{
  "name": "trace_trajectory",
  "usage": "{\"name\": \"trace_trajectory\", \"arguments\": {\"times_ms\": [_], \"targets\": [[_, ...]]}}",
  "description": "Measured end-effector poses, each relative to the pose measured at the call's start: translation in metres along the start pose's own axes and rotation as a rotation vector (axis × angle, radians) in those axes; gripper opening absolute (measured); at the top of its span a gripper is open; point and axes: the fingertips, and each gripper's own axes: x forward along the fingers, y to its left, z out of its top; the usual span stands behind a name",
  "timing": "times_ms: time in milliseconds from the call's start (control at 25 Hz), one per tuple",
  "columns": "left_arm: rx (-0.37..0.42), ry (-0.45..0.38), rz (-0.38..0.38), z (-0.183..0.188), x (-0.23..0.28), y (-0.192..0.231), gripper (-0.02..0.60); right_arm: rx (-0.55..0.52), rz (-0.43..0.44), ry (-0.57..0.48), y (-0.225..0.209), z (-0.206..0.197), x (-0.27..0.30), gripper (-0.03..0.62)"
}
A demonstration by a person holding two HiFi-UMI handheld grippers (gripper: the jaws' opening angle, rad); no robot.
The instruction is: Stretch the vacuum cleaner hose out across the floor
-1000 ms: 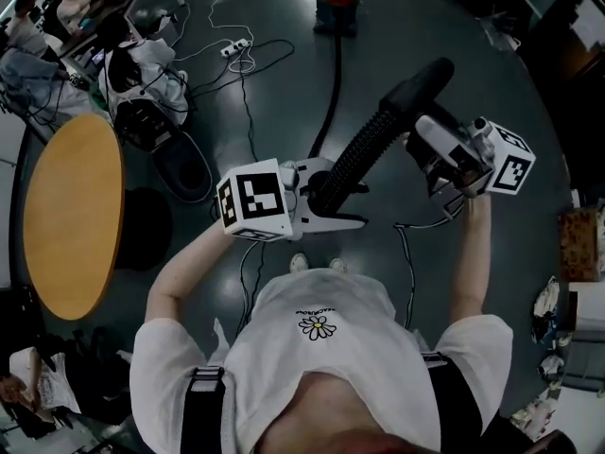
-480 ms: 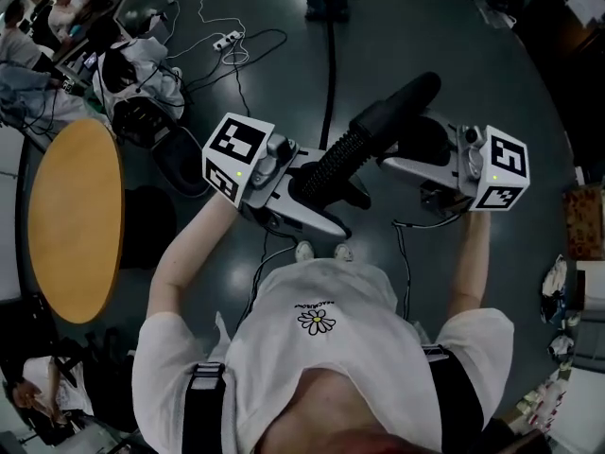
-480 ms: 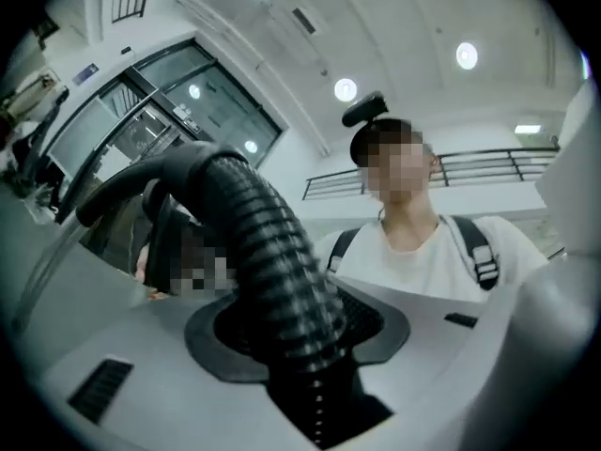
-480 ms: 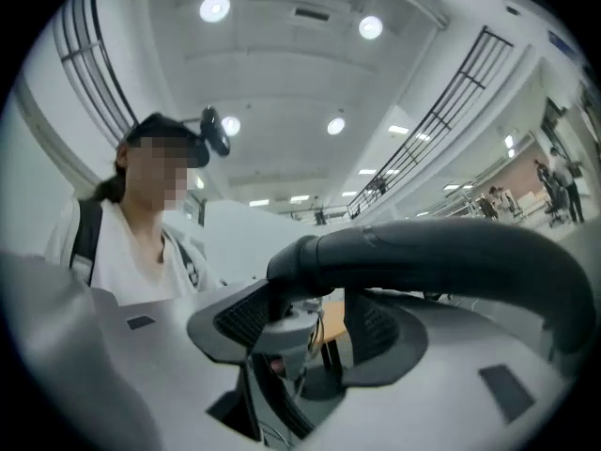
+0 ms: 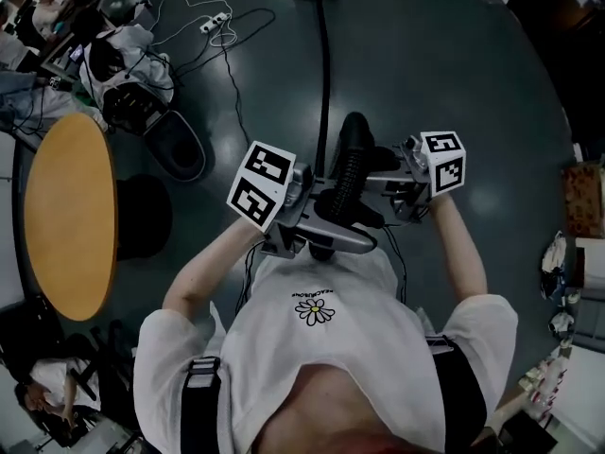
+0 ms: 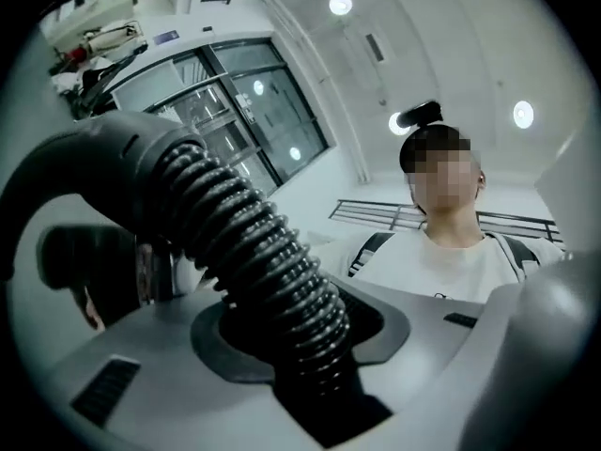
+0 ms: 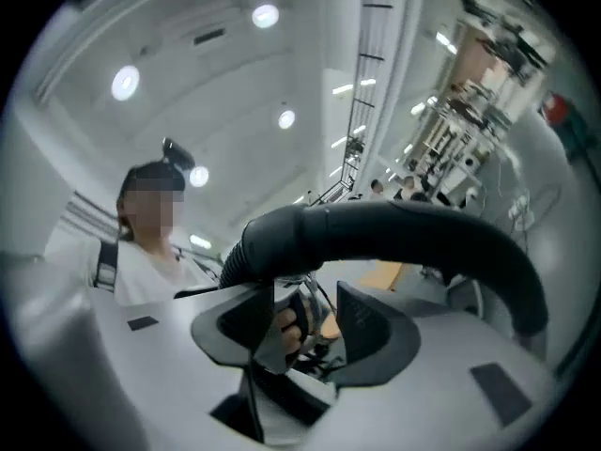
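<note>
"Progress?" asks one.

"Left claw (image 6: 315, 346) is clamped on the black ribbed plastic vacuum hose (image 5: 346, 173), held up close before the person's chest," says the other. "From there it runs fairly straight away over the dark grey floor (image 5: 444, 55)."

"And the right claw (image 7: 315, 332)?"

"Its jaws have just been closing but stand apart, gripping nothing; the hose's smooth bend crosses just past them. Laying the end down is probably what's left."

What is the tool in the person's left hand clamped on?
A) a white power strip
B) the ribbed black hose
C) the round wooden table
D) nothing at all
B: in the left gripper view the ribbed black hose runs down between the fingers of the left gripper, which press on it.
</note>
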Motion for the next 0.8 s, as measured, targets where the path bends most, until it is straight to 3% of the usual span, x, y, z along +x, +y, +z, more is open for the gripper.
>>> {"name": "trace_trajectory", "arguments": {"times_ms": [80,240,320,480,640,720,800], "targets": [[-0.019,-0.049,-0.014,-0.002,-0.001,-0.002,0.169,0.277,0.079,-0.152,-0.009,-0.009,-0.015,0.216],[0.018,-0.001,-0.003,-0.013,0.001,-0.011,0.169,0.813,0.181,-0.686,-0.067,0.003,-0.076,0.218],[0.024,0.02,-0.005,-0.021,0.002,-0.014,0.169,0.951,0.199,-0.737,-0.079,-0.002,-0.077,0.218],[0.065,0.054,0.021,-0.027,0.003,-0.009,0.168,1.128,0.167,-0.641,-0.079,-0.019,-0.048,0.222],[0.071,0.136,0.051,-0.04,-0.001,0.003,0.167,1.11,0.146,-0.757,-0.096,0.009,-0.053,0.221],[0.099,0.272,0.08,-0.061,0.002,0.011,0.166,1.124,0.194,-0.793,-0.097,0.031,-0.052,0.222],[0.128,0.426,0.113,-0.086,0.007,0.02,0.166,1.068,0.19,-0.677,-0.087,0.044,-0.036,0.221]]}}
